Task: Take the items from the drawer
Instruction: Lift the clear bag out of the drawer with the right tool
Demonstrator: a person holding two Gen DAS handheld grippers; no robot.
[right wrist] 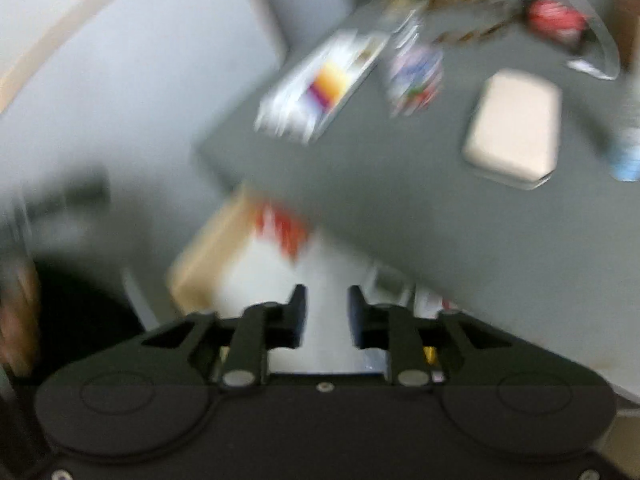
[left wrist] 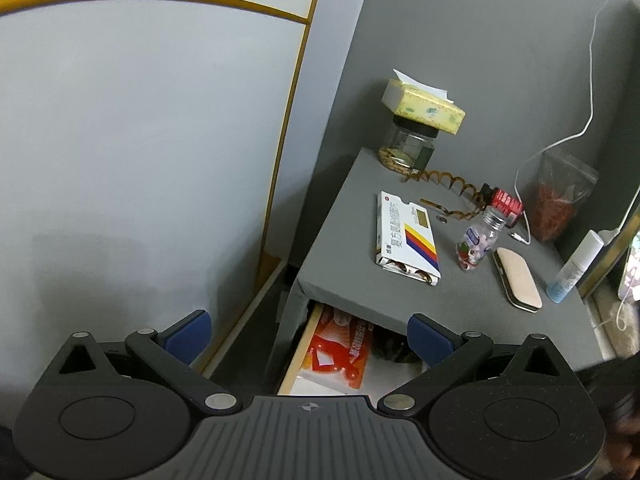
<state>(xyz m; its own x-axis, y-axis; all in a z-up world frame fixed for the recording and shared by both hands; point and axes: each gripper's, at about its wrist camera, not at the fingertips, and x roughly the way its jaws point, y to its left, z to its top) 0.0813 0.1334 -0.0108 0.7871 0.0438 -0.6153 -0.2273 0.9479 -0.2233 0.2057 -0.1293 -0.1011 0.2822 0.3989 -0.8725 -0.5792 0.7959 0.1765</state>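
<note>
Under the grey desk (left wrist: pixel 360 288) the drawer (left wrist: pixel 298 354) is pulled partway out, red packet (left wrist: pixel 340 350) lying flat inside at its left. Left tongs (left wrist: pixel 308 338) hover above it, jaws spread wide, nothing held. Right tongs (right wrist: pixel 326 312) are over the drawer w/ a narrow gap, empty; pic is blurred.

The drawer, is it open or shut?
Open. The drawer sticks out under the tabletop, showing a red packet inside.
</note>
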